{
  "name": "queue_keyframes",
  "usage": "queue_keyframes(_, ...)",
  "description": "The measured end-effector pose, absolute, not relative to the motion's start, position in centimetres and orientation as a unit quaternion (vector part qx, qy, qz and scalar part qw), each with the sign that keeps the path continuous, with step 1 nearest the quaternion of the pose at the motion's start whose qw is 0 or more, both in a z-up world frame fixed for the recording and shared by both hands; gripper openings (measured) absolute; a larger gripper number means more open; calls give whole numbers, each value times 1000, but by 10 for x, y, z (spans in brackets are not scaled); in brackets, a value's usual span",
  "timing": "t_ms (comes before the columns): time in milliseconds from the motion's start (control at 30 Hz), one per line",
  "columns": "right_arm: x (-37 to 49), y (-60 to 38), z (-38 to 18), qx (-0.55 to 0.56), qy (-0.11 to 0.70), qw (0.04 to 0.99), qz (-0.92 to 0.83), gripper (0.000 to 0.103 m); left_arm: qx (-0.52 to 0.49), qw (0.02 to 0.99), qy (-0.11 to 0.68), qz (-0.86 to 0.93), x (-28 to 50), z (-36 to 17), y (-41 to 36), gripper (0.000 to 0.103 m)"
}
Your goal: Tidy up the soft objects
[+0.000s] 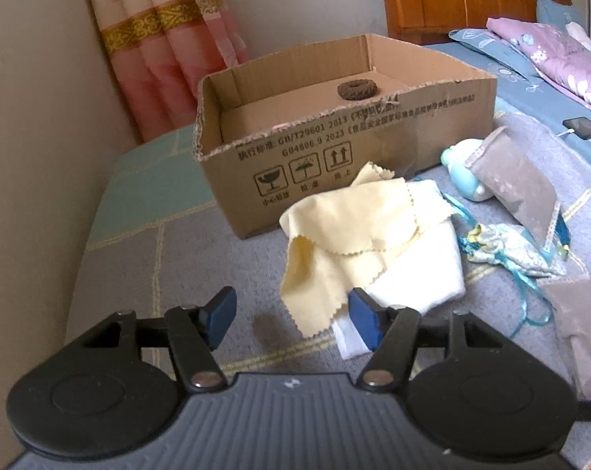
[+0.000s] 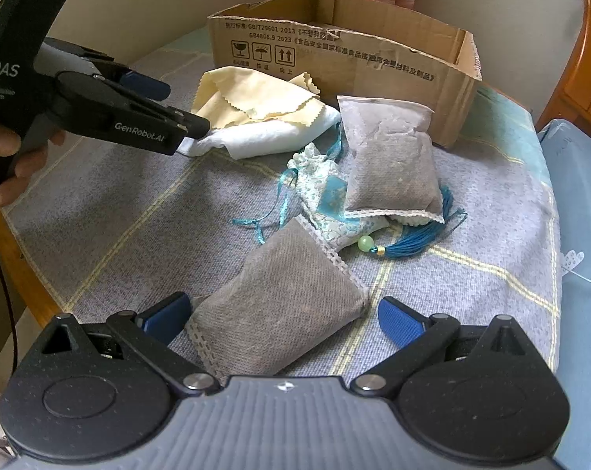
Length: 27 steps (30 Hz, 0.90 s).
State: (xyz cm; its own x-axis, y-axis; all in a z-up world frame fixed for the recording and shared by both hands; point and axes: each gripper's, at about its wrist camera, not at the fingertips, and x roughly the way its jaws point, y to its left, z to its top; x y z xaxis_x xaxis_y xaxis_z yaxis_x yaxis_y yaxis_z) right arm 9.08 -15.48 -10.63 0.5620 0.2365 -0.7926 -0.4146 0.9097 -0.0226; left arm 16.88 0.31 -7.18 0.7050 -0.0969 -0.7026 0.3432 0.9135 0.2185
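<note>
Both sets of fingers are open, the left gripper (image 1: 291, 323) by the yellow cloth (image 1: 346, 243) near the box (image 1: 373, 145), ready to grab.

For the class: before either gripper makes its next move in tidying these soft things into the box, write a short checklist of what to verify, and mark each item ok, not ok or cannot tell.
1. Left gripper jaws apart, nothing clamped: ok; the yellow cloth lies just beyond them.
2. Right gripper jaws open either side of the near grey sachet, pads not pressing: ok.
3. Cardboard box open with room inside: ok; only a small brown ring shows in it.
4. Yellow cloth free to lift alone: not ok; it is draped on the white towel.
5. Far grey sachet clear of neighbours: not ok; it rests on the floral pouch.
6. Ribbons and tassel untangled: cannot tell.
</note>
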Motion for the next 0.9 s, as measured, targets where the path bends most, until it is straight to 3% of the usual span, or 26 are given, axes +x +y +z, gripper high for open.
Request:
queue_keyframes(333,94,-153,-107,-104,431,877,187,103,172,913,345,-132,187,-75,-17,64)
queue_keyframes(433,94,-152,-107,-104,431,877,186,103,162,911,349,-145,190,-75,-17,55)
queue_keyframes(500,94,-152,-107,-104,431,877,186,103,149,910,355,-153,193,-74,-16,41)
queue_keyframes(733,93,-152,-108,-104,431,877,186,103,128,916,350,-146,202,-70,-22,30)
queue_keyframes(900,93,-152,-108,-105,432,877,184,103,121,919,347,-144,205,-67,-27,10)
